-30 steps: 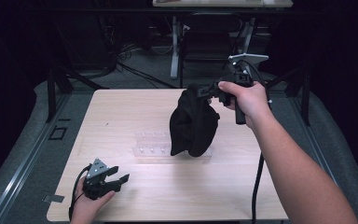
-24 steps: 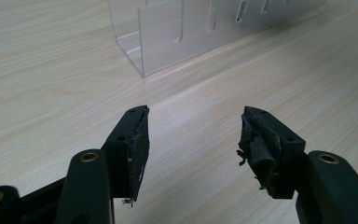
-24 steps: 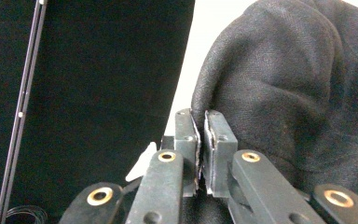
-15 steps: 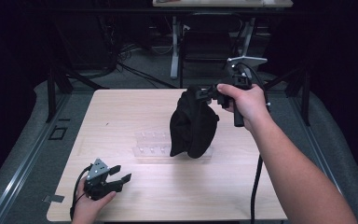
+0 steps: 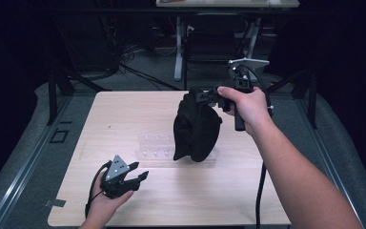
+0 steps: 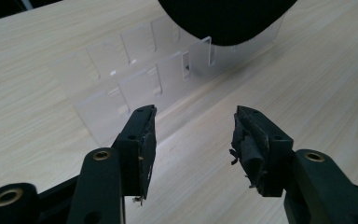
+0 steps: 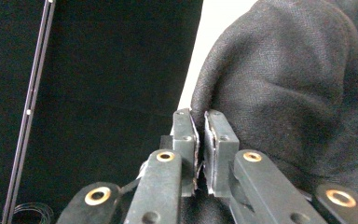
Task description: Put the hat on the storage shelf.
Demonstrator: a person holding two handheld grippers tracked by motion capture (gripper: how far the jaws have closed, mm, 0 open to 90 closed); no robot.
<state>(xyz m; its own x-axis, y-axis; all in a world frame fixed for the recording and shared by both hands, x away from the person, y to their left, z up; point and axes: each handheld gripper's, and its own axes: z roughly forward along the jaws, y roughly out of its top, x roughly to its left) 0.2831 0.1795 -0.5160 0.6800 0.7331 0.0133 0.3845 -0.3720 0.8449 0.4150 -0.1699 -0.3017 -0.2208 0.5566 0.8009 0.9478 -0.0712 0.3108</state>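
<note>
Here, right tool up over the far half of the counter, jaws pinched nearly shut on the top edge of a black cloth. Cloth hanging down from that grip in a bunched, drooping mass, lower end reaching a clear plastic rack on the counter's middle. In the right gripper view, same tool with its two dark jaws almost together, only a thin slit between, black fabric bulging just behind and to the right of them; whether the fold sits fully between the pads, hard to tell.

Left tool low over the near-left part of the counter, held in the left hand, well apart from the cloth and near the rack's near side. Jaws just been closing, yet apart, nothing between them. In the left gripper view, that tool aimed at the slotted clear rack, bare pale wood showing in the gap, underside of the black cloth hanging over the rack's far end.
</note>
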